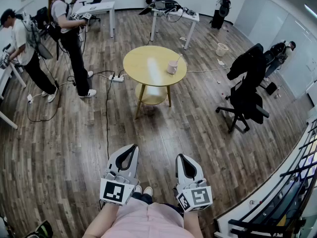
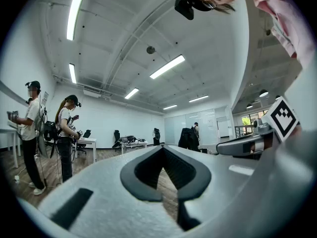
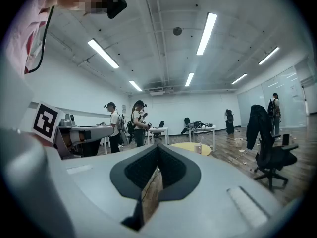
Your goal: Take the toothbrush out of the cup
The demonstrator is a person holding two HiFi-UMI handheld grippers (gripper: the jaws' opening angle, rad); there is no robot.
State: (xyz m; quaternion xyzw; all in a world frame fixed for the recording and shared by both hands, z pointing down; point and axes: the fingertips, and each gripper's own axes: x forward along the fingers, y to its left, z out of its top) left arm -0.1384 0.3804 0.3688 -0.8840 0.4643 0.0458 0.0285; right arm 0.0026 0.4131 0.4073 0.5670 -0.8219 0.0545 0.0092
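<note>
**Wood-floored room, cup well out of reach, nothing begun**

Wide plank flooring [image 1: 163, 133] fills the head view, and both tools are held low over it, close to the wearer's body.

The left gripper [image 1: 132, 148] has its jaws brought together at the tips. Its own view shows only floor through the dark padded hollow behind them, so it carries nothing. The right gripper [image 1: 182, 157] is the same: jaws fully together, no object between them, pointing roughly level toward the middle of the room. The left gripper view takes in the right gripper alongside it, just as the right gripper view takes in the left.

Farther out, well apart from both tools, stands a round yellow table [image 1: 134, 66]. The cup [image 1: 171, 67] sits near its right edge with the toothbrush [image 1: 178, 59] leaning out of it. From the right gripper view the cup [image 3: 200, 148] is a small shape on the far tabletop.

A power strip [image 1: 117, 78] and its cable lie on the floor left of the table. An office chair [image 1: 246, 90] draped in dark clothing stands to the right. Two people [image 1: 69, 31] work near white desks at the far left.

As for progress, I judge none of the task done: the toothbrush is in the cup, and approach, grasp and lift all remain.

No brand or readable text appears. The only printed marks are the black-and-white squares on each marker cube [image 1: 114, 192].
</note>
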